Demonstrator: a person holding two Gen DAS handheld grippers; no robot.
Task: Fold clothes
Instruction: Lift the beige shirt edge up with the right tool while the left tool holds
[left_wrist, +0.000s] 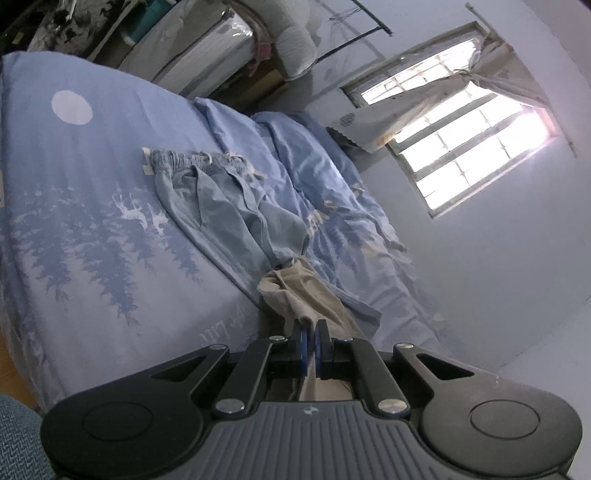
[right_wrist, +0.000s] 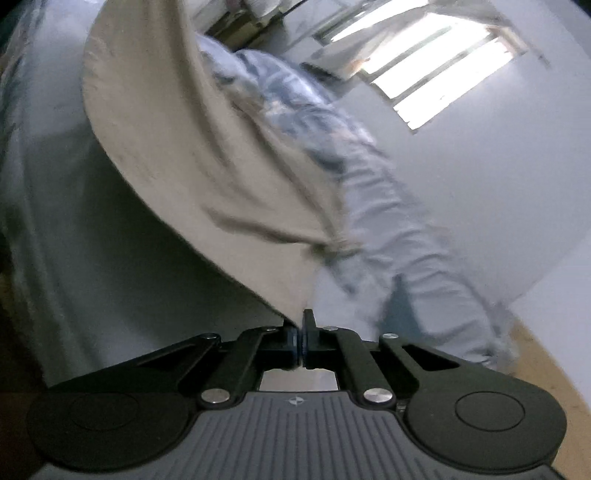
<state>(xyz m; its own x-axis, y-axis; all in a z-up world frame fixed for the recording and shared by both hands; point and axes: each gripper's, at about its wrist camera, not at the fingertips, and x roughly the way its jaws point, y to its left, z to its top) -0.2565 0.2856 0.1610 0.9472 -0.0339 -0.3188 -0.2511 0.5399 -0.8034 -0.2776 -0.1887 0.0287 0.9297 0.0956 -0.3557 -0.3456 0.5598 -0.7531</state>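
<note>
We note the left gripper (left_wrist: 311, 334) pressed together on a fold of beige cloth; the beige garment (left_wrist: 295, 295) bunches just ahead of the fingertips and runs back between them toward the camera. In the left wrist view its visible part is short and rumpled, so we cannot read its full outline there.

Beyond it lie light blue trousers (left_wrist: 221, 199) on the bed (left_wrist: 74, 184). Their long axis runs from the elastic drawstring waistband (left_wrist: 192, 160), at the far end, down toward the gripper, where the leg end meets the beige cloth. The trousers lie flat but creased, legs together.

The bed carries a blue cover printed with a white moon, deer and dark blue trees. A rumpled blue quilt (left_wrist: 325, 177) lies along the wall side of the bed, just beside the trousers. A barred window (left_wrist: 465, 136) with a tied curtain is in the wall beyond.

We note the right gripper (right_wrist: 300, 332) pinched shut on an edge of the same beige garment (right_wrist: 177, 140). In the right wrist view the cloth rises from the fingertips as a broad sheet, stretching up and to the left, its long edge slanting from the grip toward the upper left. This view is blurred; finer detail of the cloth we cannot tell. Wooden floor (right_wrist: 546, 354) shows at lower right.
</note>
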